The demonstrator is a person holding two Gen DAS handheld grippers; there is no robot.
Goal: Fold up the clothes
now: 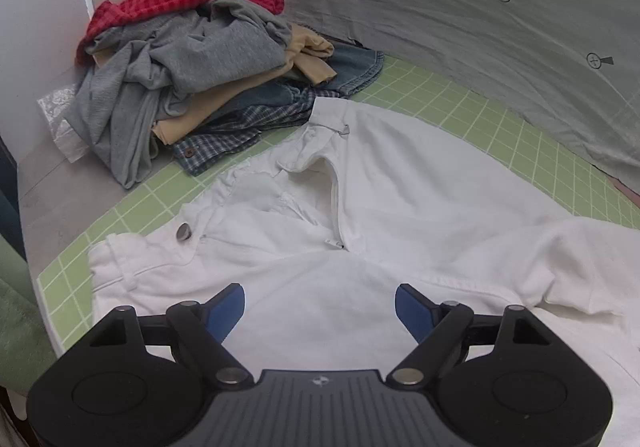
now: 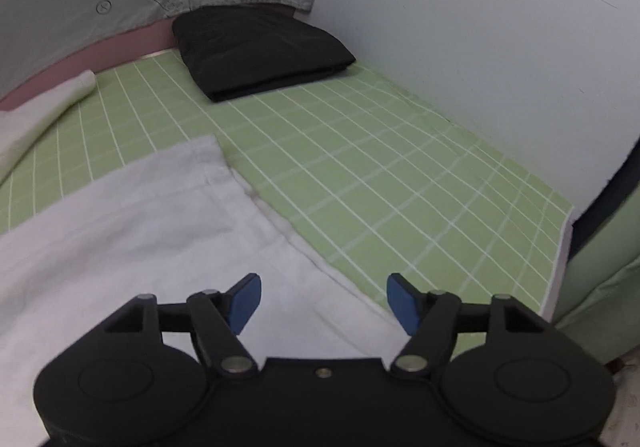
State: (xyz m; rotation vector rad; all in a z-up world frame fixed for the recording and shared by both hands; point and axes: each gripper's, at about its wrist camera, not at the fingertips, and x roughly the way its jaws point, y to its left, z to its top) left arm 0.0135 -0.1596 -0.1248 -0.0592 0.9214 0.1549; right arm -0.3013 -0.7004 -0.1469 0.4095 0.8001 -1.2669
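Observation:
White trousers (image 1: pixel 400 207) lie spread on the green grid mat (image 1: pixel 500 127), waistband toward the left, fly open, a metal button (image 1: pixel 183 233) showing. My left gripper (image 1: pixel 320 307) hovers open over the hip area, blue pads wide apart with nothing between them. In the right wrist view a trouser leg (image 2: pixel 140 227) runs across the mat (image 2: pixel 380 167), its hem near the middle. My right gripper (image 2: pixel 324 303) is open above the leg's near edge, holding nothing.
A pile of unfolded clothes (image 1: pixel 192 59), red, grey, tan, denim and plaid, sits at the back left. A folded black garment (image 2: pixel 260 47) rests at the mat's far end. A grey printed sheet (image 1: pixel 480 27) hangs behind. White wall (image 2: pixel 480 47) on the right; mat edge (image 2: pixel 560 247) near right.

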